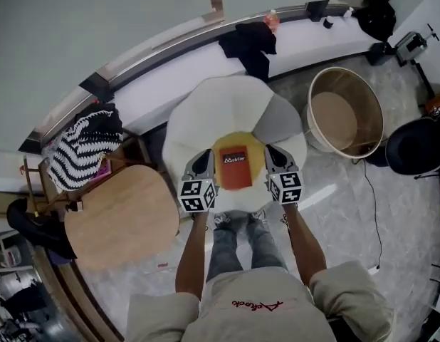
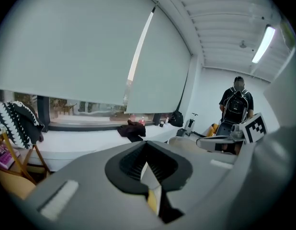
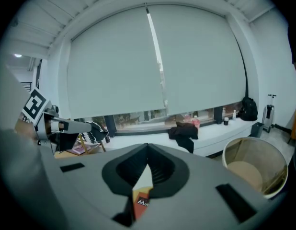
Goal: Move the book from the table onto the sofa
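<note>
The book (image 1: 235, 167), with an orange-red cover and white lettering, lies flat on a yellow cushion (image 1: 234, 142) on the white round sofa (image 1: 198, 112). My left gripper (image 1: 203, 160) hangs to the book's left and my right gripper (image 1: 272, 154) to its right, both apart from it. Each gripper is shut with nothing between its pads. In the right gripper view the shut gripper (image 3: 147, 169) leaves a slit, and a strip of the book (image 3: 141, 202) shows through it. The left gripper (image 2: 149, 169) likewise shows a yellow sliver of cushion (image 2: 152, 200).
A round wooden table (image 1: 120, 216) stands at the left, beside a chair draped with black-and-white striped fabric (image 1: 85, 144). A large round bin (image 1: 346, 112) and a black round object (image 1: 417, 146) stand at the right. Dark clothing (image 1: 250, 45) lies on the window ledge. A person with a backpack (image 2: 236, 104) stands farther off.
</note>
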Demonstrator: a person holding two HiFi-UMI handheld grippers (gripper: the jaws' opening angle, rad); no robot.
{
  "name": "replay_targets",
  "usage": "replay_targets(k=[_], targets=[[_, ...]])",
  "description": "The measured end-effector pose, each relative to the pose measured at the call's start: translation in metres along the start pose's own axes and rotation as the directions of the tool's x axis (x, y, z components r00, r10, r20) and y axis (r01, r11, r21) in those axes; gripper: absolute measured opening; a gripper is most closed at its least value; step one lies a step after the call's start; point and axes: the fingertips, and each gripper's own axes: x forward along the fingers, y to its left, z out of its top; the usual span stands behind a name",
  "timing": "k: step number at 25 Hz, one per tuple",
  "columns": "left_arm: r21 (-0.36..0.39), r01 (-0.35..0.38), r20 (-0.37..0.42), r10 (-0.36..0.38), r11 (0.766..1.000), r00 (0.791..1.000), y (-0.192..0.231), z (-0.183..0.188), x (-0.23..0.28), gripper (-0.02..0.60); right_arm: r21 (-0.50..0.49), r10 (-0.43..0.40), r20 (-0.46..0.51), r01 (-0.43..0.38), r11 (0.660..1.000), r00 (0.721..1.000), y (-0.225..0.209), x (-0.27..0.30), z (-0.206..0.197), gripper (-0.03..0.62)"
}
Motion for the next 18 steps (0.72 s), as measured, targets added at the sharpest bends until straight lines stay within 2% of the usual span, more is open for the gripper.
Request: replay_targets(k=[4,10,18], targets=[[0.034,-0.002,0.048,0.0,0.999,0.999,-0.005,0.046,-0.017,0.009,-0.019,-0.009,0.052,0.01,1.0,0.999,0.002,-0.018,0.045,0.009],[0.084,-0.003,0.104,-0.006,0.996,0.995,-0.017,0.094,-0.039,0.009,-0.034,-0.019,0.11,0.023,0.999,0.994,0.001,-0.051,0.09,0.009],[0.096,-0.026,0.17,0.01,0.995,0.985,-0.018,0.137,-0.071,0.009,-0.119,-0.014,0.179,0.036,0.992,0.984,0.006,-0.08,0.144,0.009]])
